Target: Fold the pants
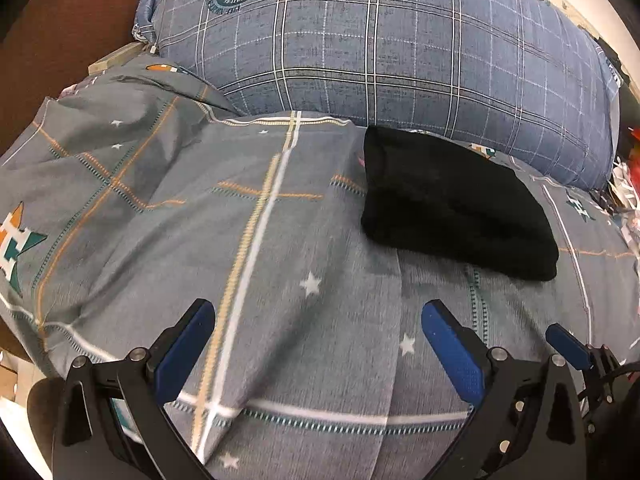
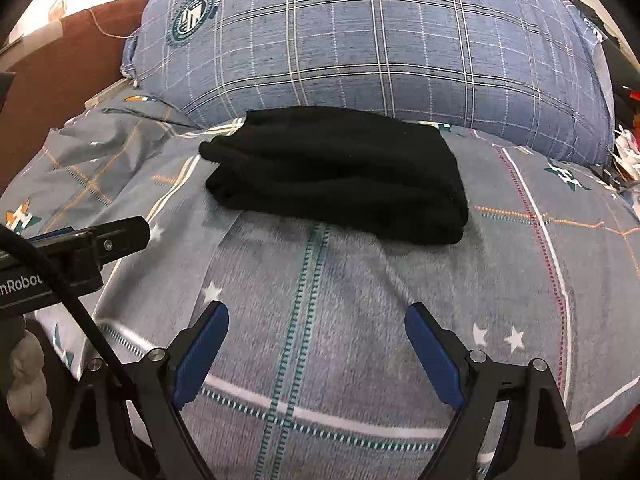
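The black pants [image 1: 456, 204] lie folded into a compact bundle on the grey patterned bedspread [image 1: 256, 240], in front of the pillow. In the right wrist view the pants [image 2: 340, 172] sit straight ahead, beyond the fingers. My left gripper [image 1: 318, 316] is open and empty, hovering over bare bedspread to the left of and nearer than the pants. My right gripper [image 2: 316, 320] is open and empty above the bedspread [image 2: 340, 300], short of the pants. The right gripper's blue finger [image 1: 568, 346] shows at the left wrist view's right edge. The left gripper's body [image 2: 80, 248] shows at the right wrist view's left.
A large blue plaid pillow [image 1: 380, 48] lies behind the pants, also in the right wrist view [image 2: 360, 40]. A brown headboard [image 1: 60, 40] stands at the far left. Clutter [image 1: 624, 184] lies past the bed's right edge.
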A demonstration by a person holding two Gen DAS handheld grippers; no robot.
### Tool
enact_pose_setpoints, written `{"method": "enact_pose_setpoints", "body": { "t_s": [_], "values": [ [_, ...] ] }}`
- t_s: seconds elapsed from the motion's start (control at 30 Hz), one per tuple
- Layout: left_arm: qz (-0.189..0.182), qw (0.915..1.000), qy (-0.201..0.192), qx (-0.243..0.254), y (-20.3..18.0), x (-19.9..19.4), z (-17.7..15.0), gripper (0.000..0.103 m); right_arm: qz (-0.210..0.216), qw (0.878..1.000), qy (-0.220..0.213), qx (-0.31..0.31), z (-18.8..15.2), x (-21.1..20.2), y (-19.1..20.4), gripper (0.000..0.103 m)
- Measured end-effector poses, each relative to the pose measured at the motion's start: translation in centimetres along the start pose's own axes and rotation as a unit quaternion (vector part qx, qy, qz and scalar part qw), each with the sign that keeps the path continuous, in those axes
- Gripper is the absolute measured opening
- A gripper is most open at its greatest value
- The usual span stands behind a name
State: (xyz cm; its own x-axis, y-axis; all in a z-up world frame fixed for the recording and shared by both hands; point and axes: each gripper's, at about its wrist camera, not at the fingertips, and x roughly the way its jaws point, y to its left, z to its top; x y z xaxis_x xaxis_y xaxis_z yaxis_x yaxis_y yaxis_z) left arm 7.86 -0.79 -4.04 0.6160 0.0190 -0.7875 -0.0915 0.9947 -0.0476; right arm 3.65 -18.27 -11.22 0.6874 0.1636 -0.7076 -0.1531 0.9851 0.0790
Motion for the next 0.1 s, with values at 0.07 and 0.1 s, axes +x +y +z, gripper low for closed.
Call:
{"method": "enact_pose_setpoints", "body": {
  "t_s": [0.07,0.1],
  "values": [
    [-0.01,0.9999,0.011,0.002,0.08,0.55,0.16,0.103,-0.005,1.0,0.001,-0.002,0.51,0.26,-0.09,0.093],
    [-0.017,0.9997,0.016,0.001,0.29,0.81,0.29,0.103,-0.006,1.0,0.003,-0.003,0.82,0.44,-0.12,0.093]
  ]
}}
